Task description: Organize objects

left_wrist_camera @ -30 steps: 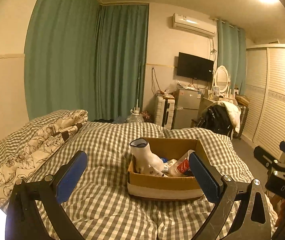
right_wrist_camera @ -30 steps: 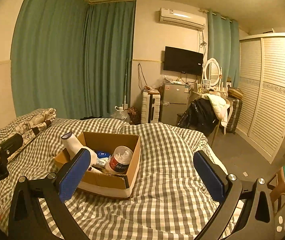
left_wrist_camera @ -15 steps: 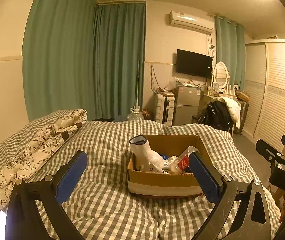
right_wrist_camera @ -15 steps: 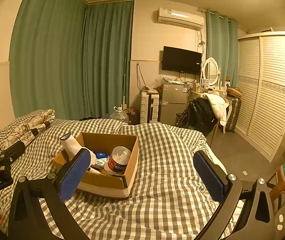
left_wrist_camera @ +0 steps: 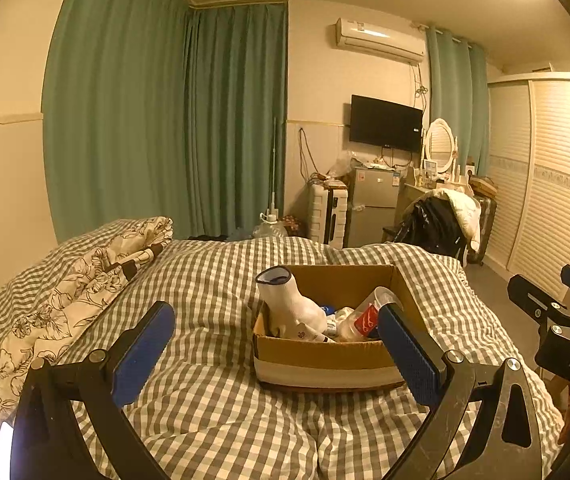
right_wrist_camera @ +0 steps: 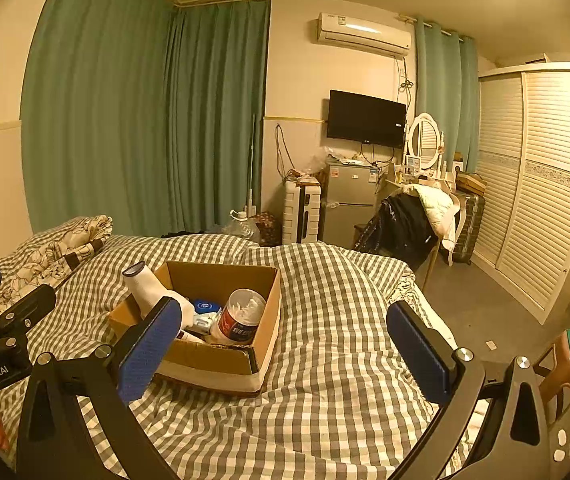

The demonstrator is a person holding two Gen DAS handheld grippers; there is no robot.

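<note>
Box [left_wrist_camera: 325, 356] drifted slightly lower | both grippers' fingers wide apart, empty | right view alone shows, perhaps, cotton-swab jar [right_wrist_camera: 241, 316]

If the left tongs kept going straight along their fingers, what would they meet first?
Probably the cardboard box on the checked duvet: it sits ahead between the open fingers of the left tongs, slightly right of centre. How low the tongs ride is unclear, so they might pass above its near wall.
</note>
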